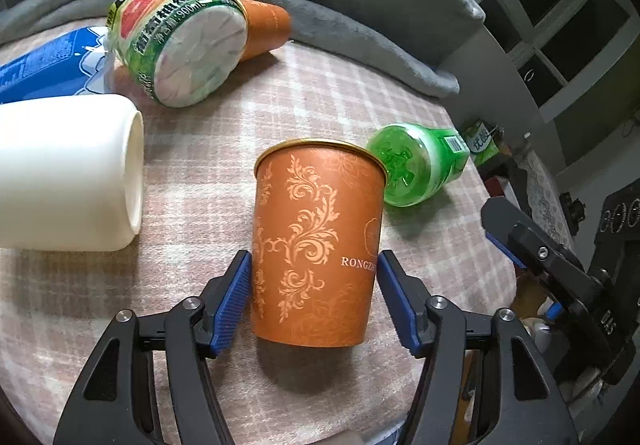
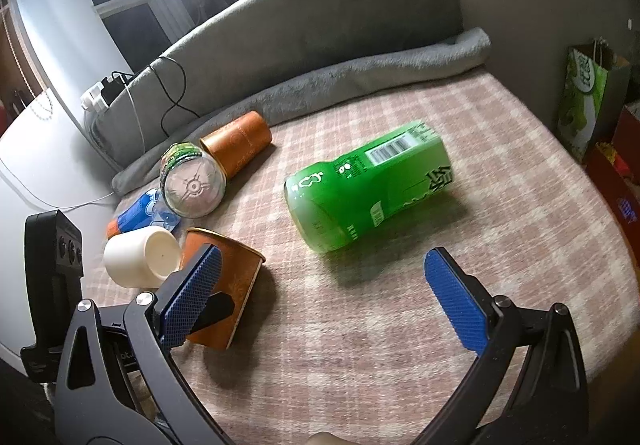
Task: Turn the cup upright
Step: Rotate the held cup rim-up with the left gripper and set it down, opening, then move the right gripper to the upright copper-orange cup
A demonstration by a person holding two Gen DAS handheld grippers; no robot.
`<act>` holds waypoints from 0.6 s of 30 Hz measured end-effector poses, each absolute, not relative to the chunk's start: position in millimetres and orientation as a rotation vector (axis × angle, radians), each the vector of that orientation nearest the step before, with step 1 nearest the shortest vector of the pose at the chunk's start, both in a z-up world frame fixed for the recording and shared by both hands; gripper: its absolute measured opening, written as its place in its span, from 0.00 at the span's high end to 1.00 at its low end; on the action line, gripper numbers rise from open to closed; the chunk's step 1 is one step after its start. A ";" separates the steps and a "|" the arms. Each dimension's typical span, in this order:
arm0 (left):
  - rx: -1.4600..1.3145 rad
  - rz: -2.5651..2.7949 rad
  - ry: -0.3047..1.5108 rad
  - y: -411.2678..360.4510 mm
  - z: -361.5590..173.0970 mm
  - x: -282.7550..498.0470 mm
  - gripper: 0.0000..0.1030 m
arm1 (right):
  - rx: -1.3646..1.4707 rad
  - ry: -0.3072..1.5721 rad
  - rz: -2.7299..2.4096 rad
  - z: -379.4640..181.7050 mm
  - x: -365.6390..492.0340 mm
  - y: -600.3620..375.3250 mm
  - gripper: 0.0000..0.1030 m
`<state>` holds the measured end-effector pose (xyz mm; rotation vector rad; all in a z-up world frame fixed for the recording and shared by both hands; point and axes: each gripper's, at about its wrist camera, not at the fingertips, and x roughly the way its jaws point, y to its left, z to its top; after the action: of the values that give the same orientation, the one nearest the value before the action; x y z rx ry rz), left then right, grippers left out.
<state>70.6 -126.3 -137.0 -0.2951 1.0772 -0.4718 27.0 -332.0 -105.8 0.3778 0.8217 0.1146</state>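
Pink checked cloth point(image 1: 320, 93) spread under everything, grey blanket point(image 1: 360, 5) bunched along its far edge. Lying on their sides on it: white cup point(image 1: 68, 173) at left, big clear bottle point(image 1: 180, 45) with green label against a second orange cup point(image 1: 266, 29), small green bottle point(image 1: 416, 165) at right. Nearest, orange paper cup point(image 1: 316, 245) with its rim away, standing between the blue pads point(image 1: 232, 305) of the left gripper point(image 1: 316, 301), both pads at its sides, grip not certain; right gripper point(image 2: 320, 297) spread wide, empty.
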 end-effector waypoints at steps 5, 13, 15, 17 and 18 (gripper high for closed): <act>-0.269 -0.483 1.046 -113.8 -124.7 63.3 0.28 | 0.400 0.850 0.148 -106.2 34.9 -324.9 0.00; -0.167 -0.404 0.981 -69.4 -108.8 39.1 0.28 | 0.421 0.922 0.262 -109.3 52.5 -297.4 0.00; -0.159 -0.369 0.981 -55.8 -108.0 35.2 0.28 | 0.420 0.942 0.284 -110.8 58.5 -290.8 0.00; -0.143 -0.336 0.978 -44.8 -107.8 31.1 0.28 | 0.419 0.966 0.304 -112.9 65.8 -283.5 0.00; -0.134 -0.314 0.973 -38.1 -108.0 28.7 0.28 | 0.420 0.976 0.309 -114.4 67.6 -281.9 0.00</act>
<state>28.7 -38.1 -108.0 -0.1341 0.9727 -0.3137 67.6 -281.9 -114.4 0.4201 0.9756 0.3085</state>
